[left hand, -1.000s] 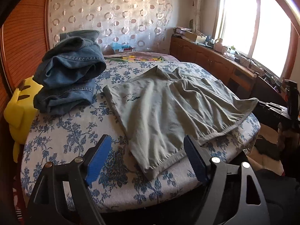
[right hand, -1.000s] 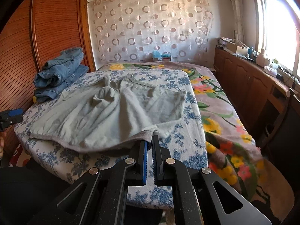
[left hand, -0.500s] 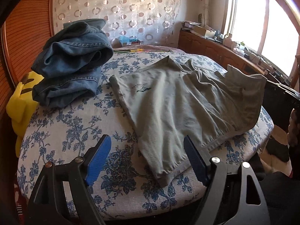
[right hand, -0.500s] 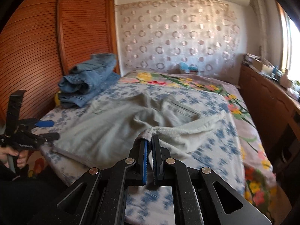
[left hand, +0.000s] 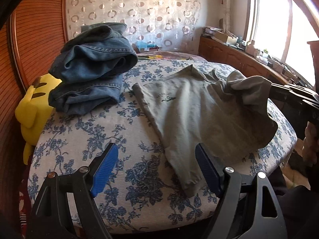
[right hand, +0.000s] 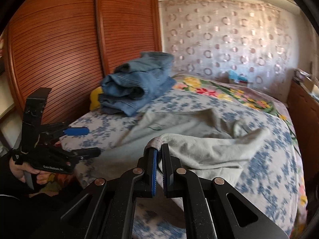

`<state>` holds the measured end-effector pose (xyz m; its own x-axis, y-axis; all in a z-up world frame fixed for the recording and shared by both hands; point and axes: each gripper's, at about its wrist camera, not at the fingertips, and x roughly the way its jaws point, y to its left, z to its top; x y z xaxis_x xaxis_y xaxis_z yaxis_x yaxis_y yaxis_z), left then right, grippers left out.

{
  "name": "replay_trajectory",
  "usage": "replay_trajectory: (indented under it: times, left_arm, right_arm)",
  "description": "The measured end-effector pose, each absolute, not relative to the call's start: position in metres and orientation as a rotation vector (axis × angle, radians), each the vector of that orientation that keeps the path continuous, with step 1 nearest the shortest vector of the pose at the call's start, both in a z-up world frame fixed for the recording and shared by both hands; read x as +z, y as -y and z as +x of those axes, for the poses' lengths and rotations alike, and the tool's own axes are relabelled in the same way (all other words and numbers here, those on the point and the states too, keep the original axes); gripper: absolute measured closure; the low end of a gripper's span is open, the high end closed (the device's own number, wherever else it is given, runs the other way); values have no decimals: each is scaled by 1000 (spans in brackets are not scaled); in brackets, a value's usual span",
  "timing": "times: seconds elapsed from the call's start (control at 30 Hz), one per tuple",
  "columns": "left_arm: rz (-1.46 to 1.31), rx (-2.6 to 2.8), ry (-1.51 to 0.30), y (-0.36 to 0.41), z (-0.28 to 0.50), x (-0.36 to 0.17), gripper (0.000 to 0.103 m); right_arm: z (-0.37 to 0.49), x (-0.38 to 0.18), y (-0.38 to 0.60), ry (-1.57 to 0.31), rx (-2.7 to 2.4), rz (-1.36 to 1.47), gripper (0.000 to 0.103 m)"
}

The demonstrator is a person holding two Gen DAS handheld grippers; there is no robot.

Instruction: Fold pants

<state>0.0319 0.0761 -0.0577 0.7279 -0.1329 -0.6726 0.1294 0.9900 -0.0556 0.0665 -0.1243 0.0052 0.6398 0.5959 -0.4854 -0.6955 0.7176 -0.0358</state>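
Grey-green pants (left hand: 201, 117) lie spread on the blue-flowered bed (left hand: 99, 139). My right gripper (right hand: 158, 149) is shut on the hem of one pant leg (right hand: 155, 142) and holds it lifted above the rest of the pants (right hand: 199, 139). In the left wrist view that raised leg (left hand: 249, 87) hangs from the right gripper (left hand: 268, 89) at the right edge. My left gripper (left hand: 156, 159) is open and empty, low over the bed's near edge, with the other leg's hem (left hand: 191, 185) by its right finger. It also shows in the right wrist view (right hand: 85, 141).
A pile of folded blue jeans (left hand: 89, 67) sits at the bed's far left, beside a yellow plush toy (left hand: 31, 107). A wooden slatted wardrobe (right hand: 59, 49) stands left of the bed. A wooden counter (left hand: 239, 59) under the window runs along the right.
My right gripper has lifted the pant leg and carried it leftward over the pants, toward the other leg. My left gripper has stayed open and edged forward over the bed.
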Motion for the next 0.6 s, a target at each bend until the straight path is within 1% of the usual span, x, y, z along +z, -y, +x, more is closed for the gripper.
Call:
replay_trajectory:
  times: [0.3,0.5,0.53,0.6]
  left_arm:
    - [-13,-103,-736,-89,30,-56,23]
    - [-13,-99,-740,-91,30,-59,23]
    - [-12,-100,-742,-91,30,-59,23]
    - [-9,-103,-744,-89,30,-60,23]
  right_arm:
    - [73,4,99,-479,847,-237,99]
    - [84,-12,95,-557,863,-243,98]
    - [87,-16,96,-570,855,-250,97]
    - [90,-19,100,-584,833,-255,85]
